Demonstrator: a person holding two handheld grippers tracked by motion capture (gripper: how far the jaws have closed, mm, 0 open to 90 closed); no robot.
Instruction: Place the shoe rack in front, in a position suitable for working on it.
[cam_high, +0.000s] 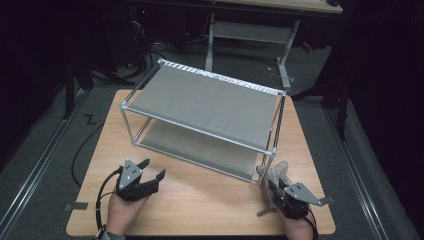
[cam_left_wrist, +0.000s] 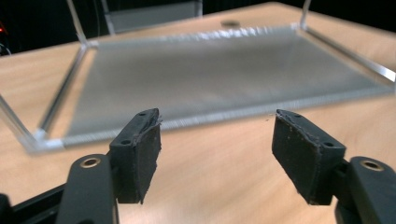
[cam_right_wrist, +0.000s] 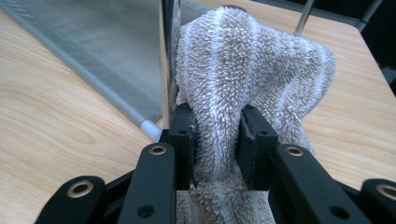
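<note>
A two-tier metal rack (cam_high: 200, 102) with grey mesh shelves stands on the wooden table (cam_high: 200, 200). My right gripper (cam_high: 272, 187) is shut on a beige fluffy towel (cam_right_wrist: 243, 70), held against the rack's near right corner post (cam_right_wrist: 164, 65). The towel (cam_high: 277, 172) bunches up between the jaws and hangs below them. My left gripper (cam_high: 152, 172) stands open near the front left of the table, a short way before the lower shelf (cam_left_wrist: 210, 74), with nothing between its fingers (cam_left_wrist: 140, 149).
The rack takes up the middle and back of the table. Bare wood lies between the two grippers along the front edge. Beyond the table are a dark floor, cables and the legs of another desk (cam_high: 285, 50).
</note>
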